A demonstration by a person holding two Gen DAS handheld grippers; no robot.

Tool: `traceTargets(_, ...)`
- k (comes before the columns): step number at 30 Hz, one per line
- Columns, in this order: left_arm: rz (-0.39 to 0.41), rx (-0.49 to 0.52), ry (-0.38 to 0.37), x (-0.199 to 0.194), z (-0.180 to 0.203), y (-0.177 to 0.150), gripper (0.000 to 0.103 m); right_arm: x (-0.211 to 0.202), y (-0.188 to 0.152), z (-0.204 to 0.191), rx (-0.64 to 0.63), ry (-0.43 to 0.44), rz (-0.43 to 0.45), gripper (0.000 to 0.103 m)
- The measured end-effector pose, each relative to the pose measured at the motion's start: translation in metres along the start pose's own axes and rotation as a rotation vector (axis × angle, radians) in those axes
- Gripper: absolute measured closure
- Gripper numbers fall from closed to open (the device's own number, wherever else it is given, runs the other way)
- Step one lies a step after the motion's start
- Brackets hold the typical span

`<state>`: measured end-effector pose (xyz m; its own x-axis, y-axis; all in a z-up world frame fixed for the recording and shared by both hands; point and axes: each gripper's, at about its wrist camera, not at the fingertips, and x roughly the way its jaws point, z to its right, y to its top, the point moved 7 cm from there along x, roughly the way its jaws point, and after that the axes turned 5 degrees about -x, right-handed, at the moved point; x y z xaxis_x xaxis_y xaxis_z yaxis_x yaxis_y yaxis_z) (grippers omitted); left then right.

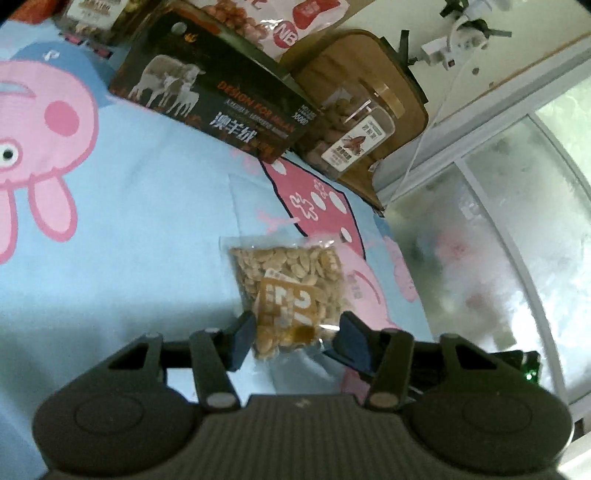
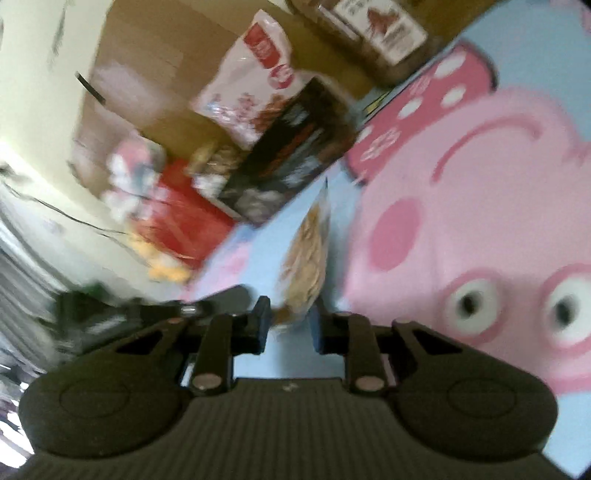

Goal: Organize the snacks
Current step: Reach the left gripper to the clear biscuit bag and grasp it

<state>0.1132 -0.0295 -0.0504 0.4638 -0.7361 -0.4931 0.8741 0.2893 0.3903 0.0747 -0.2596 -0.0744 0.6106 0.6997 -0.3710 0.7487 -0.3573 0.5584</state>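
**Clear Peanut Packets at Both Sets of Fingers**

Blue cloth (image 1: 140,206) printed with pink cartoon pigs carries everything in view.

Count, left wrist view: one clear peanut packet (image 1: 291,291) with an orange label, lying flat on the cloth; one black box (image 1: 210,96) printed with sheep; one clear tub (image 1: 351,129) of brown snacks with a white label; one white and red snack bag (image 1: 280,22) propped behind the box; one brown board (image 1: 373,62) behind the tub.

Count, right wrist view (blurred): one peanut packet (image 2: 308,254) standing on edge; the black box (image 2: 288,158); the white and red bag (image 2: 251,85); one red package (image 2: 184,221); the labelled tub (image 2: 384,33) at the top edge.

Left gripper (image 1: 295,338): fingers partly open, one on each side of the near end of the flat packet. Whether the pads press on it cannot be told.

Right gripper (image 2: 290,319): fingers narrowly spaced, with the bottom edge of the upright packet between them. The packet stands up off the cloth, so it appears grasped there.
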Motion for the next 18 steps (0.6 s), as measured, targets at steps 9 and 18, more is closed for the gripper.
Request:
traceTargets(9, -0.006, 0.005, -0.009, -0.001, 0.0, -0.001, 0.052, 0.003, 0.005, 0.01, 0.09, -0.06, 0.039, 0.082)
traceTargets(18, 0.093, -0.058, -0.045, -0.034, -0.007, 0.012, 0.016, -0.006, 0.0, 0.034, 0.463, 0.188, 0.041, 0.095)
